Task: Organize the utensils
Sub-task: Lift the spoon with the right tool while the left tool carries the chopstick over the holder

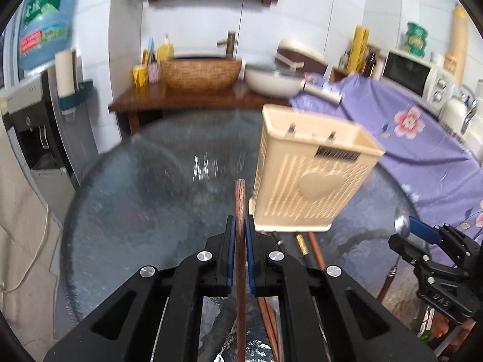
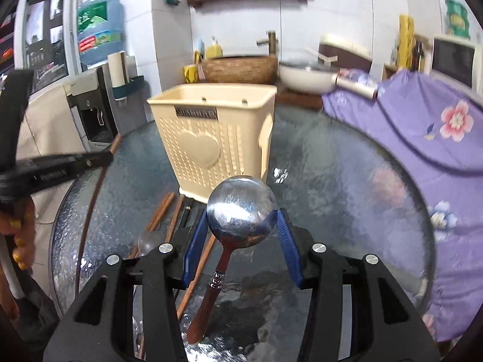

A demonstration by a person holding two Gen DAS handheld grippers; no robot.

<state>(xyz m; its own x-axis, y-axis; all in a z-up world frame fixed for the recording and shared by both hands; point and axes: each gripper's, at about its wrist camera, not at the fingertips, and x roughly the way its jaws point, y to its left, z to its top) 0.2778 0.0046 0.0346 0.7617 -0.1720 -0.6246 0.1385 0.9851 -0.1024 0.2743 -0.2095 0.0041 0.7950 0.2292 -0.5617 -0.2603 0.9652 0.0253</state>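
My left gripper (image 1: 240,229) is shut on a brown wooden chopstick (image 1: 240,208) that sticks up between its blue pads. Just ahead and to the right stands the cream plastic utensil holder (image 1: 311,175) on the round glass table (image 1: 145,187). My right gripper (image 2: 241,220) is shut on the bowl of a metal spoon (image 2: 241,211) whose wooden handle hangs down toward me, lifted above the glass. The holder (image 2: 211,132) stands just beyond the spoon. In the left wrist view the right gripper (image 1: 419,235) shows at the right edge with the spoon (image 1: 401,224).
More chopsticks (image 2: 164,211) and a clear spoon (image 2: 149,241) lie on the glass (image 2: 347,181) in front of the holder. A purple flowered cloth (image 2: 422,126) covers the right side. Beyond the table stand a wicker basin (image 1: 200,74), a white pan (image 1: 271,80) and a water dispenser (image 1: 39,138).
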